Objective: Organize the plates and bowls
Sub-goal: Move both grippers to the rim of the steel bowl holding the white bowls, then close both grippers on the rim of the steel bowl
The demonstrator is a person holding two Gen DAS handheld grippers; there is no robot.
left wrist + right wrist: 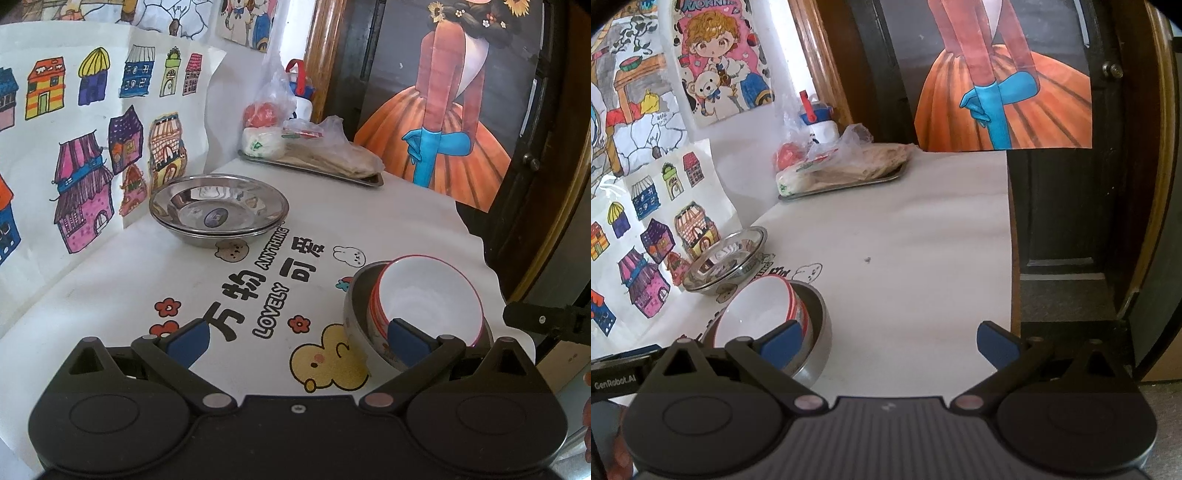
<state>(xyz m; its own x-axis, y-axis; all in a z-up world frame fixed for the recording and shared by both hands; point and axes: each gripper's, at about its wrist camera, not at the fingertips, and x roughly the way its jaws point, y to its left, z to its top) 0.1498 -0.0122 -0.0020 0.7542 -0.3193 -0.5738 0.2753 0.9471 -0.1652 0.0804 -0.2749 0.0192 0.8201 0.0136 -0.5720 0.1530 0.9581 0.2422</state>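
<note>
Fingers of both grippers spread apart, white bowl point(430, 295) nested inside steel bowl point(354, 314).

Place: a family home, dining corner
Walls: children's drawings point(92, 147) taped up behind the desk point(369, 221)
Desk: cartoon-printed cloth
On desk: steel plates point(218, 208), bowls point(428, 306), a tray point(846, 181) of bagged food
Beyond desk: wooden door point(1063, 221)
</note>
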